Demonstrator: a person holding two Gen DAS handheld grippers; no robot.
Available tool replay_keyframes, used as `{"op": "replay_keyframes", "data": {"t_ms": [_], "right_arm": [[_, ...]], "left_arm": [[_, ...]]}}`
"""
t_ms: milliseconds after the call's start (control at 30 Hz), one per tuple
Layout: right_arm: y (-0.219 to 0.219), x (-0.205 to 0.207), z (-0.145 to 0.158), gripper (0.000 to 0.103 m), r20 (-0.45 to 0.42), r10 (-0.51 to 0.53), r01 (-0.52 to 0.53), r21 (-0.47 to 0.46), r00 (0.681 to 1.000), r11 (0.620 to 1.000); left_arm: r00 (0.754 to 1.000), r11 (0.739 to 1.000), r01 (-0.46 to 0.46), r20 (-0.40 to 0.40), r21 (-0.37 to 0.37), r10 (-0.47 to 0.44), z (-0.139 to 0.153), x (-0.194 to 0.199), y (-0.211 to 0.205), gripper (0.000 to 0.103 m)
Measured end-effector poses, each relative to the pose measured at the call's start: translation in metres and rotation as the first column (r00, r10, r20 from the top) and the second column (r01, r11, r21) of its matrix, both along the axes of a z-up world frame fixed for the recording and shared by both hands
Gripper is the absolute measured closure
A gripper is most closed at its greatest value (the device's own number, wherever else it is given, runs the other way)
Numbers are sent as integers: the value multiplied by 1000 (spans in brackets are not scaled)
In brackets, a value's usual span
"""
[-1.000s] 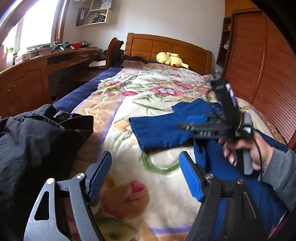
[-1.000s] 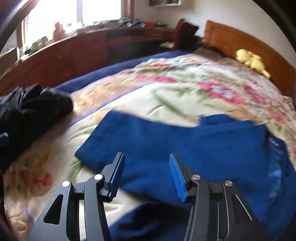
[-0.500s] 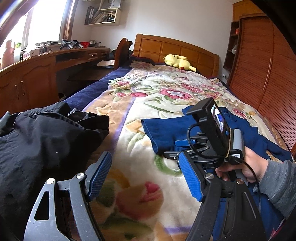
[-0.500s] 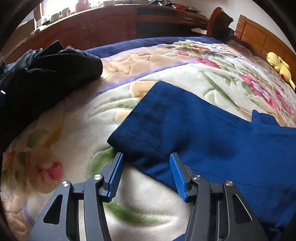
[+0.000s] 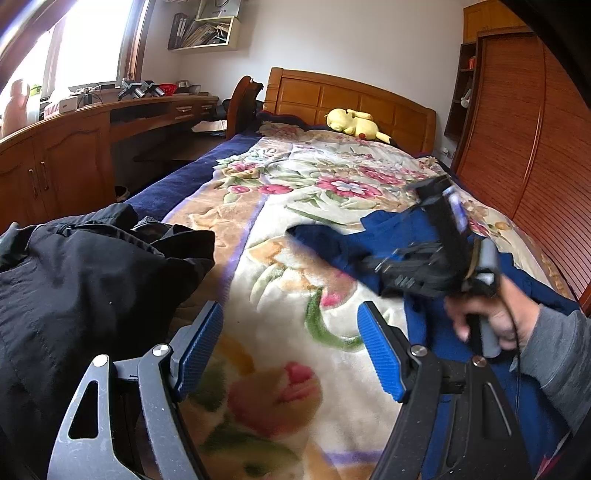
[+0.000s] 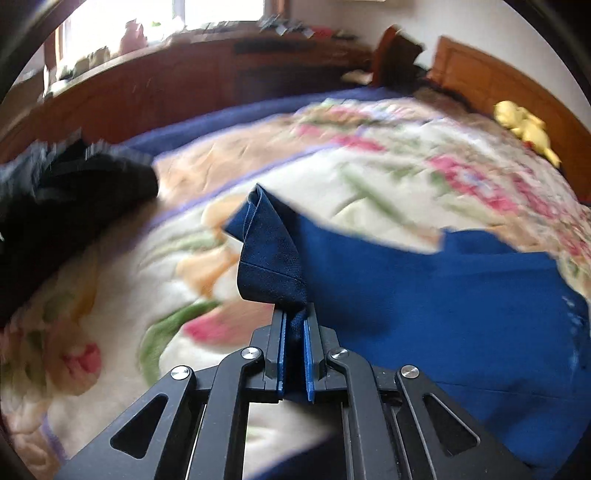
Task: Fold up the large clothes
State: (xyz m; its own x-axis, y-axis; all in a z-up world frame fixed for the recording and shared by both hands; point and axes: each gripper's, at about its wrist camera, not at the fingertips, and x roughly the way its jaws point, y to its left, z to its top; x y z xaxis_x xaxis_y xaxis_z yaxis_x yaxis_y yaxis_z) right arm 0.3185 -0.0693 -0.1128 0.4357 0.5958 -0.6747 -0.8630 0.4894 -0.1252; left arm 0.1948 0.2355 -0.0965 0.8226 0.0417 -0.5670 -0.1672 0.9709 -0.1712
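The right gripper (image 6: 293, 354) pinches the dark-blue fabric garment's (image 6: 424, 288) hemmed edge (lifted, bunched); it should carry it flat across. The left gripper (image 5: 290, 350) hangs wide, holding nothing.

One piece of readable text appears, in the left wrist view. A pale paper bag (image 5: 218, 4) stands on top of the wall shelf (image 5: 207, 35) at the top of the frame, and faint capital letters on its front seem to spell "HONOR", though they are small and hard to confirm. The books and folders on that shelf show no legible titles. In the blurred right wrist view nothing can be read.
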Motion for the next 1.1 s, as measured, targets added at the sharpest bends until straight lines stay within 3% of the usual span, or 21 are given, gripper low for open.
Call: {"op": "replay_keyframes", "data": {"t_ms": [267, 467, 733, 1000, 1100], "right_arm": [[-101, 6, 80, 96, 107, -133, 113, 176, 985, 978], [-194, -3, 108, 96, 147, -278, 234, 262, 949, 936], [-270, -22, 84, 96, 111, -410, 375, 244, 905, 894], [-321, -70, 88, 96, 58, -520, 468, 359, 852, 807], [-329, -88, 74, 96, 33, -533, 490, 348, 846, 799]], "left_arm": [[998, 998, 58, 34, -20, -58, 9, 11, -28, 27], [990, 991, 134, 45, -4, -134, 15, 26, -66, 27], [976, 976, 216, 35, 26, -216, 16, 35, -108, 27], [970, 969, 243, 19, 38, -243, 14, 36, -121, 27], [969, 969, 245, 20, 32, -245, 15, 36, -120, 27]]}}
